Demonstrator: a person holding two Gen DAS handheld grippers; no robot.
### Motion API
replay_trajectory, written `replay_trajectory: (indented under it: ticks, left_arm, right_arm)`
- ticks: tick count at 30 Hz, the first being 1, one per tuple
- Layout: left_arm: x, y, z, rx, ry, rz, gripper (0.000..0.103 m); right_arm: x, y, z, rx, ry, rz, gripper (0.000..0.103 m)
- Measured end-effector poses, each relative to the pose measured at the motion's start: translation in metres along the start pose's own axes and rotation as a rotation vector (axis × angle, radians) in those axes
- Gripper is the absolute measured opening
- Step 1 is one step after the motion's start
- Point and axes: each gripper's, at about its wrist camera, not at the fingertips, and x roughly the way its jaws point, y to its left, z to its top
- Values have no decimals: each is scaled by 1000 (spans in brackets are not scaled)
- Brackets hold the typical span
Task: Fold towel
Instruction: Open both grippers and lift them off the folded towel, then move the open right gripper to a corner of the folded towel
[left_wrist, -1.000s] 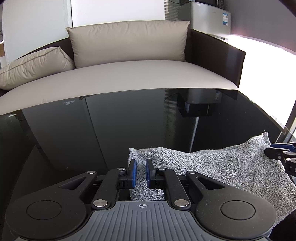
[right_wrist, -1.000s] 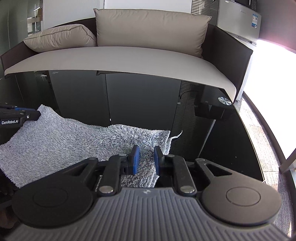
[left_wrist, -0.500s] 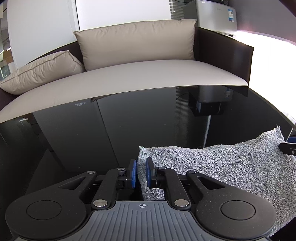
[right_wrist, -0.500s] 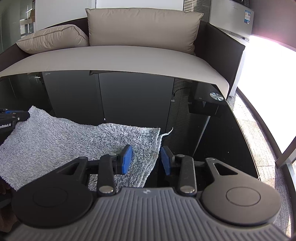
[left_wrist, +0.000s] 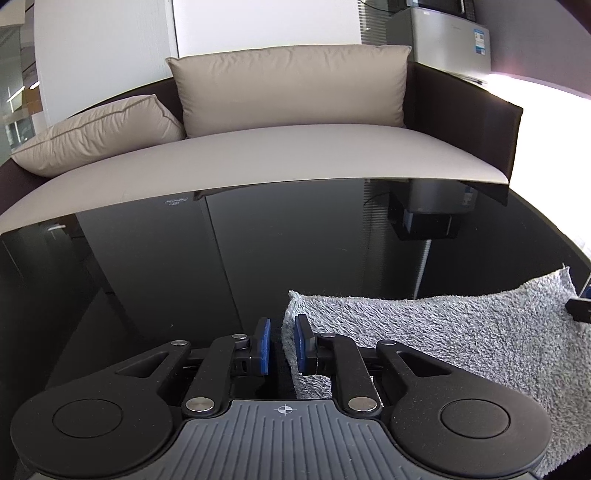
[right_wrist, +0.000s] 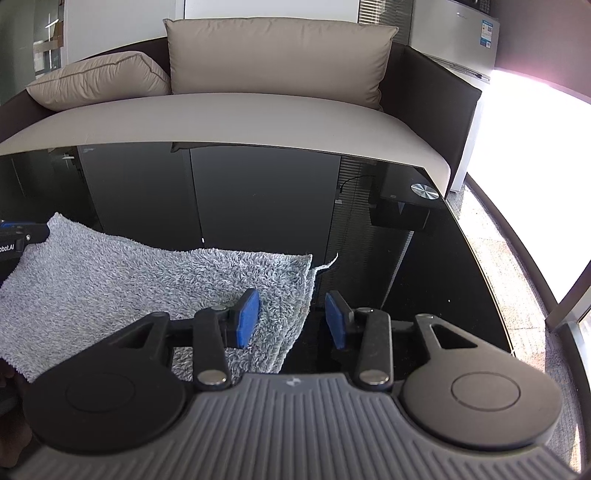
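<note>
Left gripper (left_wrist: 281, 345) jaws just opened slightly, grey towel (left_wrist: 424, 339) edge loose between. Right gripper (right_wrist: 291, 319) opening wider, released, straddling towel's other edge. Towel folded on black table (right_wrist: 258, 206). Readable: "bot.AI".

The glossy black glass counter (left_wrist: 258, 266) lies bare ahead of the fluffy grey towel (right_wrist: 147, 280), open for passage to its far edge. There the beige cushioned sofa (left_wrist: 277, 162) blocks the way.
</note>
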Motion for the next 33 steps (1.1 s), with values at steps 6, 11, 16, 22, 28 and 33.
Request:
replay_trajectory:
  ticks: [6, 11, 16, 22, 28, 33]
  left_arm:
    - [-19, 14, 5, -38, -40, -35, 62]
    - [-29, 21, 1, -73, -25, -67, 77]
    - [-39, 25, -4, -77, -35, -73, 93]
    - [-50, 28, -12, -64, -26, -90, 102]
    - [-58, 27, -23, -47, -18, -103, 102]
    - [-67, 28, -31, -50, -15, -119, 102]
  right_arm:
    - [-16, -4, 2, 46, -70, 14, 50]
    - [-26, -2, 1, 85, -83, 40, 65]
    - [-37, 4, -2, 89, -113, 40, 81]
    - [-44, 5, -7, 113, -111, 56, 91]
    - [-51, 5, -14, 136, -90, 58, 92]
    - [-61, 7, -24, 157, -66, 63, 92]
